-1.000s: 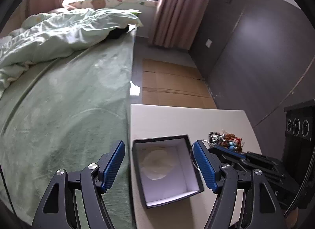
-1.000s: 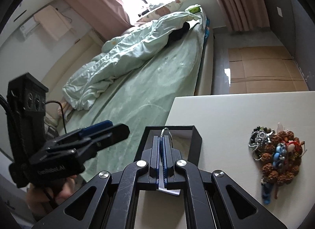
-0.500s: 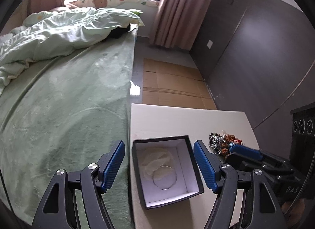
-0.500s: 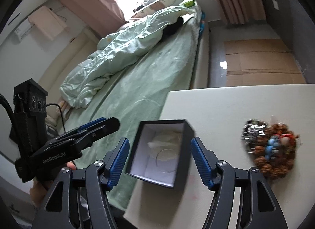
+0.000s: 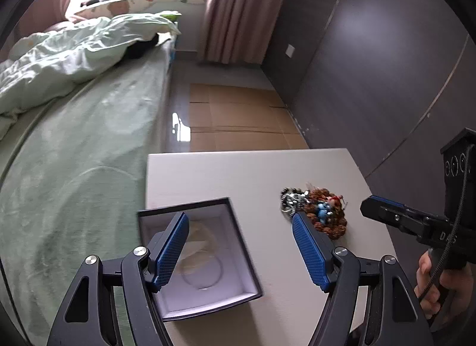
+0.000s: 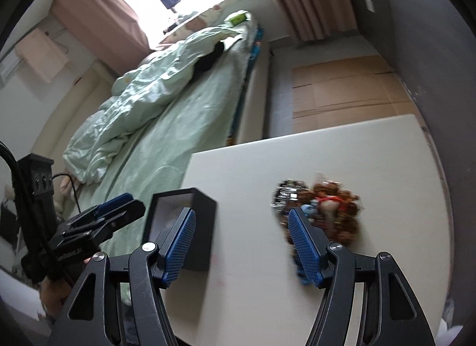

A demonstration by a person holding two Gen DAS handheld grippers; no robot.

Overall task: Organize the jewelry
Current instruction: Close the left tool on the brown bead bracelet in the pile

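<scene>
i've let the bangle (image 5: 202, 270) go: a second ago my right claw (image 6: 241, 244) was pinching it, now it lies in the black box (image 5: 238, 228), lower middle of frame, and both claws are spread. left claw (image 5: 239, 246) straddles the box. counter (image 5: 238, 173) has bare room ahead; the box sits at its left edge beside the bed (image 5: 74, 167). the bead pile (image 5: 322, 212) is next.

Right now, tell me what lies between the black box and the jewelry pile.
Only bare white tabletop separates the black box from the jewelry pile; the left wrist view shows it.
</scene>
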